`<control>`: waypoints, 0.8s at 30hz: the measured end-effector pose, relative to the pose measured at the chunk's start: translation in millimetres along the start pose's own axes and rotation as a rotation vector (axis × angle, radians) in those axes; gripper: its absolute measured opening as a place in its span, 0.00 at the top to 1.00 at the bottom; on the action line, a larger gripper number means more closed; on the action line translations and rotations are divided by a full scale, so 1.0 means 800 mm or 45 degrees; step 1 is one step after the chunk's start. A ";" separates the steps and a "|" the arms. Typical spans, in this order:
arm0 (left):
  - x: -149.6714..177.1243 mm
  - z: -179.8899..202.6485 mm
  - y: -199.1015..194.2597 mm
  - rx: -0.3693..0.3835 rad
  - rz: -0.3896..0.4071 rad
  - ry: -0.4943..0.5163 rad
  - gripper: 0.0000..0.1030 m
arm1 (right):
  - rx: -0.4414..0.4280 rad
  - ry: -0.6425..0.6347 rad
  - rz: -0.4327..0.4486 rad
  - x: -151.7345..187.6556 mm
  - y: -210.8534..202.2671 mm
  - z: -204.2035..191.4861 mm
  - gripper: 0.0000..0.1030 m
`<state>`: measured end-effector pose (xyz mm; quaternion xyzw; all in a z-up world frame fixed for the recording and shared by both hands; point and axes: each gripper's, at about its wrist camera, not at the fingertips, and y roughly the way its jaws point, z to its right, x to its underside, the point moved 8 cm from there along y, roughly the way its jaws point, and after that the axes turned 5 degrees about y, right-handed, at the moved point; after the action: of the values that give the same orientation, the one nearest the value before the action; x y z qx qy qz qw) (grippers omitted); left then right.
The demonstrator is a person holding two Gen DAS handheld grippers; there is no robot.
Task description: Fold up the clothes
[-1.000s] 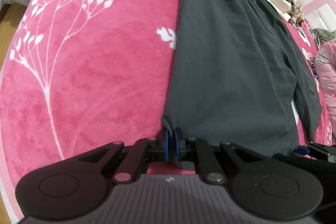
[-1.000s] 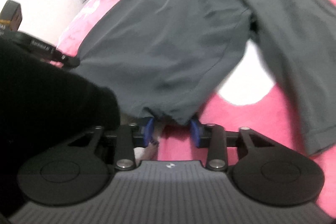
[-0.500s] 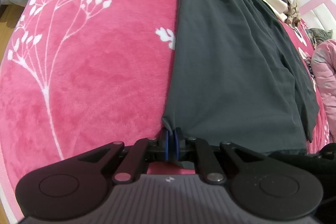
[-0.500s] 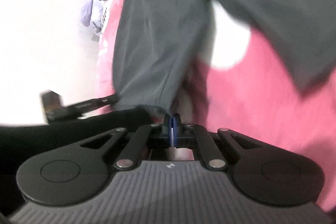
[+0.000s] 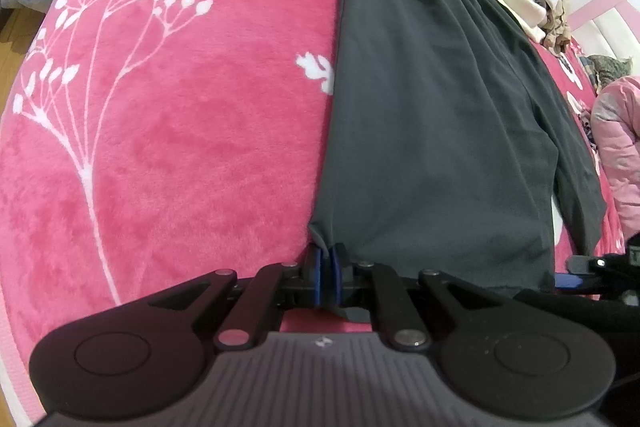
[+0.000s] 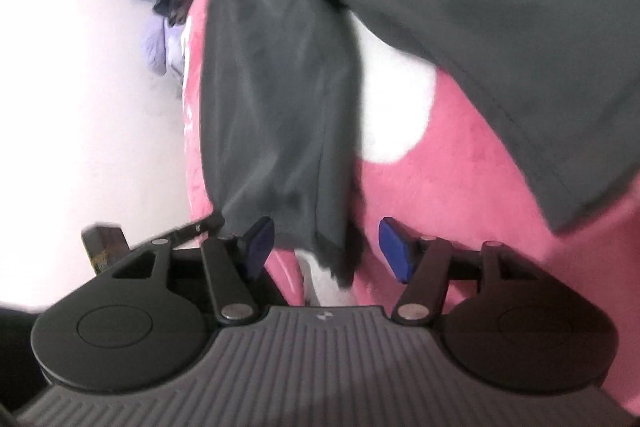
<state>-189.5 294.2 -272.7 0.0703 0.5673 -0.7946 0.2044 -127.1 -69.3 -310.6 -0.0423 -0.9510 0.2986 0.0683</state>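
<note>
Garment point(image 5: 432, 131), centre-right of the left view on the blanket point(image 5: 180, 131): soft, light, limp; best taken at hem corners. Left gripper point(image 5: 327, 273) clamped on one corner. Right gripper point(image 6: 326, 251) opening, hem loose between its jaws.

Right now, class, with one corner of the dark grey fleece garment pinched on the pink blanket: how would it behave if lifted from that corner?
The dark grey fleece garment would probably droop: it bunches at the left gripper. It lies flat and thin, so it is likely light. Nothing suggests fragility.
</note>
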 end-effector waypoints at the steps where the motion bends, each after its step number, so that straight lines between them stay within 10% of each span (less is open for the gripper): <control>1: 0.000 0.001 0.000 -0.002 0.004 0.003 0.92 | -0.030 0.044 -0.031 0.001 0.007 0.003 0.51; 4: 0.003 0.002 -0.001 -0.006 0.014 0.009 0.92 | -0.059 0.112 -0.187 0.017 0.022 0.004 0.92; 6: 0.002 0.002 -0.005 0.001 0.012 -0.013 0.96 | -0.048 0.088 -0.223 0.024 0.017 -0.001 0.96; 10: 0.001 0.001 -0.017 0.057 -0.008 -0.078 0.97 | -0.083 0.010 -0.219 0.025 -0.006 -0.031 0.98; 16: 0.003 0.012 -0.007 -0.078 -0.095 0.102 0.94 | 0.256 0.001 -0.265 0.025 0.024 0.017 0.98; 20: 0.002 0.009 -0.022 -0.096 -0.128 0.175 0.67 | 0.181 0.085 -0.246 0.021 0.010 0.015 0.82; 24: -0.017 -0.009 -0.064 -0.252 -0.058 0.209 0.57 | 0.238 -0.201 -0.112 0.013 -0.041 -0.029 0.76</control>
<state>-199.0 317.8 -225.6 0.1017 0.6593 -0.7307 0.1450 -134.8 -81.8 -271.6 0.0297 -0.9224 0.3850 0.0099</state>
